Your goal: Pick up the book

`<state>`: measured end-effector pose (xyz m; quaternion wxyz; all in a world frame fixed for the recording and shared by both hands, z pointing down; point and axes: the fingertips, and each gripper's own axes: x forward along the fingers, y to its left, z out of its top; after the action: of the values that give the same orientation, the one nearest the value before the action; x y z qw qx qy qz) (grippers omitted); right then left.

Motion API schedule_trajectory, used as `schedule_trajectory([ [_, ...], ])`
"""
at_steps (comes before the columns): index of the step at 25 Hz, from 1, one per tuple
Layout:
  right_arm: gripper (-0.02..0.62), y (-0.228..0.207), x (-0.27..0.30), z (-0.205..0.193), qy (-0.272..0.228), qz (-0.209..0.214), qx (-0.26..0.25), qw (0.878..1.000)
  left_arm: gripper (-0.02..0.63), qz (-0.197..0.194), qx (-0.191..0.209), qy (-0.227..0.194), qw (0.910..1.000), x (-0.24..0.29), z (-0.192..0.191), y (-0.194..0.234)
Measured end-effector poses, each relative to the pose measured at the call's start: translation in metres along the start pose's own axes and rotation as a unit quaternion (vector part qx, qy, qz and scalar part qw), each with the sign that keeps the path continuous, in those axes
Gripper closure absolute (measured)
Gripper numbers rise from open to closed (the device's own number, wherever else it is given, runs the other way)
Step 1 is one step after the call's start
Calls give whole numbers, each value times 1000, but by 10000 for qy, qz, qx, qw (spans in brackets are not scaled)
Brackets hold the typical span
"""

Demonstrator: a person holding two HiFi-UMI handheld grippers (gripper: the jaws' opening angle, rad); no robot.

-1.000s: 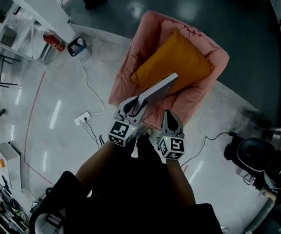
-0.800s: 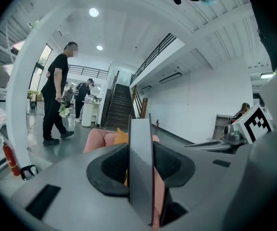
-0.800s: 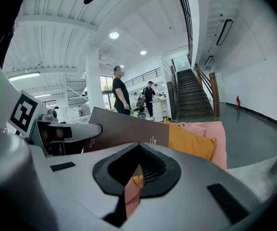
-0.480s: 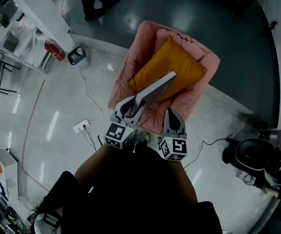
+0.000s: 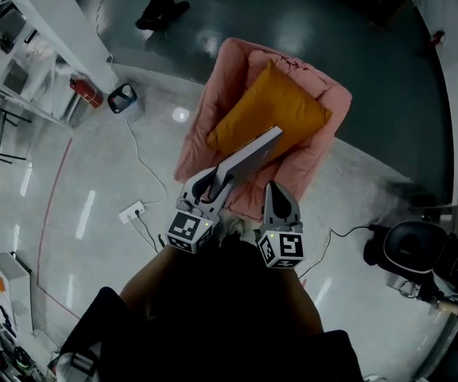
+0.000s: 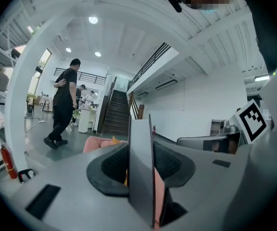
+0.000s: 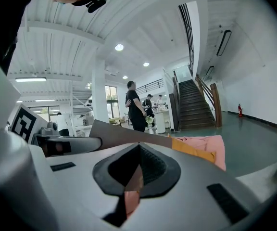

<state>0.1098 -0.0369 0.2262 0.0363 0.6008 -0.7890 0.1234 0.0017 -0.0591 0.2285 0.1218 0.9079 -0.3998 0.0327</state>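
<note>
One book (image 5: pixel 253 153) clamped in left gripper (image 5: pixel 213 181); right gripper (image 5: pixel 277 191) closed, empty; one cushion (image 5: pixel 265 106).

Both forearms reach forward: left gripper (image 5: pixel 211 180) jaws clamped on the book (image 5: pixel 250 154); right gripper (image 5: pixel 276 193), jaws together, beside the book.

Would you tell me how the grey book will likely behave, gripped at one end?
The book is probably stiff: it juts straight from the left tongs without sagging. It looks thin, so likely light. Held at one end only, it might pivot if bumped.
</note>
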Motion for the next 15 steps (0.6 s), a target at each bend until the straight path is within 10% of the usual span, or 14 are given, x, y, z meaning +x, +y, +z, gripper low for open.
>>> schedule_trajectory([
  [15,594,4,-2,3,-45,-83,-12,10000,451,-29,30,-32,10000,-9,3,7],
])
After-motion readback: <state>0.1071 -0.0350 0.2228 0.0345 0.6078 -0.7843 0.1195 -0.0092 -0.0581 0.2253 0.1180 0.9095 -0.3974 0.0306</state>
